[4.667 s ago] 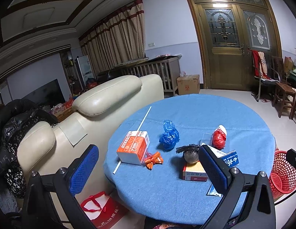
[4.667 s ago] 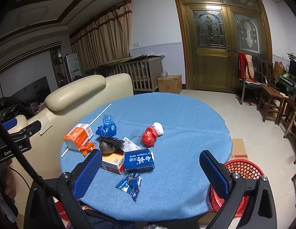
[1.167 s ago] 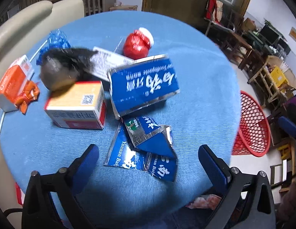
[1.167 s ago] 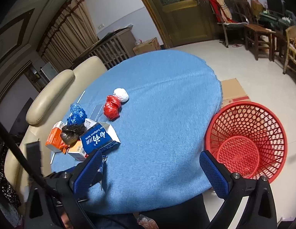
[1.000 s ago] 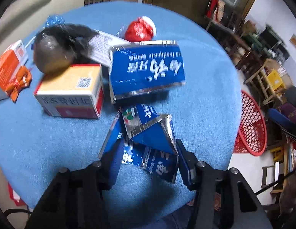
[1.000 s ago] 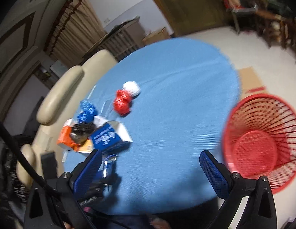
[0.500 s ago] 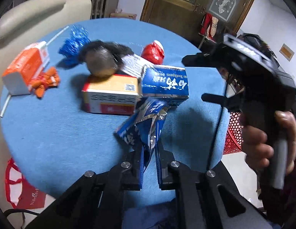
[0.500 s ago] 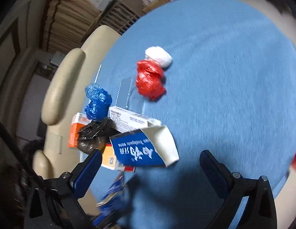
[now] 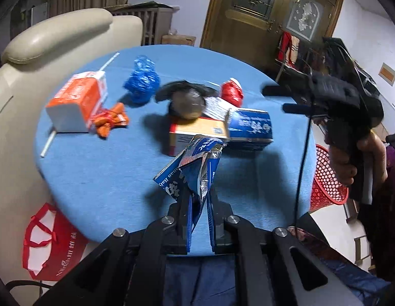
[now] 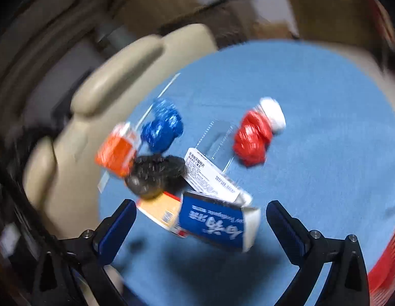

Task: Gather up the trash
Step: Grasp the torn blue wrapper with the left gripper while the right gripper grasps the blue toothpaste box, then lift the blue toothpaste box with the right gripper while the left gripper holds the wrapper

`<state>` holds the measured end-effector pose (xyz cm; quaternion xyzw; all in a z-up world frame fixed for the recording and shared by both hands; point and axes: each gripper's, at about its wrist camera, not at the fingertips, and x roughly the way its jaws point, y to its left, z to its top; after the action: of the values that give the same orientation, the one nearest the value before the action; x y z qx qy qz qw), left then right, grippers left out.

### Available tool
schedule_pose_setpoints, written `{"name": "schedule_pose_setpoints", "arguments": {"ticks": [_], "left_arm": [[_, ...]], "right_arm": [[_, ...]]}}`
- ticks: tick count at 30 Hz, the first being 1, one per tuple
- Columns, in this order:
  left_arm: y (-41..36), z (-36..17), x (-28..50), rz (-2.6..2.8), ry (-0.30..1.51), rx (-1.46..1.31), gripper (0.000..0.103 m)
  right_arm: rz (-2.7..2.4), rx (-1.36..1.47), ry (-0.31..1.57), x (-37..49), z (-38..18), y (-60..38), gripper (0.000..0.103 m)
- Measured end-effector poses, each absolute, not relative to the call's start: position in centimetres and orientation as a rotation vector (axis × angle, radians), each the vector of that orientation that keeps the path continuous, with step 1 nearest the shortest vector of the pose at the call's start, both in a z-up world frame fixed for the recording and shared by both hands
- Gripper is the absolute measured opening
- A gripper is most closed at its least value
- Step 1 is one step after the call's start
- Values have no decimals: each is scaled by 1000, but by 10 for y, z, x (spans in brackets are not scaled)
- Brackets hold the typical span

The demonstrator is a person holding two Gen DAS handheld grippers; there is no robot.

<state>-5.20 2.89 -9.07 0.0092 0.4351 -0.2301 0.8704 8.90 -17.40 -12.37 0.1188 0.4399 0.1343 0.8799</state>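
Observation:
My left gripper (image 9: 198, 204) is shut on a crumpled blue foil wrapper (image 9: 195, 168) and holds it above the near part of the round blue table (image 9: 100, 178). Behind it lie a yellow-red box (image 9: 197, 132), a blue toothpaste box (image 9: 249, 127), a black bag (image 9: 186, 100), a red bag (image 9: 232, 90), a blue bag (image 9: 142, 79) and an orange carton (image 9: 76, 100). My right gripper (image 10: 197, 224) is open and hovers just in front of the blue toothpaste box (image 10: 215, 223). The view is blurred. The right tool also shows in the left wrist view (image 9: 337, 107).
A red mesh basket (image 9: 325, 178) stands on the floor right of the table; its rim shows in the right wrist view (image 10: 386, 267). A cream sofa (image 9: 57, 40) lies left of the table. A red shopping bag (image 9: 49, 242) sits on the floor at the near left. An orange wrapper (image 9: 109, 118) and a white stick (image 9: 48, 144) lie by the carton.
My left gripper closed on the blue foil wrapper and lifted it off the table. My right gripper swung from the basket side down toward the blue toothpaste box.

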Motion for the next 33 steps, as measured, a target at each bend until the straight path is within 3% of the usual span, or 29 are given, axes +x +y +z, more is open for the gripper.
{"name": "schedule_pose_setpoints", "arguments": {"ticks": [6, 13, 15, 16, 24, 25, 26, 28, 33], "left_arm": [[50, -87, -48, -453, 937, -40, 11], [47, -76, -43, -448, 930, -58, 11], [45, -74, -43, -443, 930, -55, 11], [45, -74, -43, -442, 934, -58, 11], [46, -65, -47, -433, 924, -63, 11], [45, -63, -48, -437, 917, -64, 11], [45, -62, -49, -441, 913, -63, 11], [40, -59, -52, -450, 904, -54, 11], [26, -61, -56, -471, 908, -29, 11]], "right_arm": [[371, -282, 876, 76, -127, -131, 103], [431, -517, 927, 94, -159, -103, 102], [420, -539, 958, 102, -168, -102, 93], [426, -529, 984, 107, -173, -102, 79], [350, -333, 985, 101, -167, -134, 68], [348, -276, 988, 97, -165, -143, 63], [346, -230, 988, 94, -163, -150, 49], [333, -116, 976, 85, -158, -168, 38], [280, 18, 988, 62, -162, -199, 36]]}}
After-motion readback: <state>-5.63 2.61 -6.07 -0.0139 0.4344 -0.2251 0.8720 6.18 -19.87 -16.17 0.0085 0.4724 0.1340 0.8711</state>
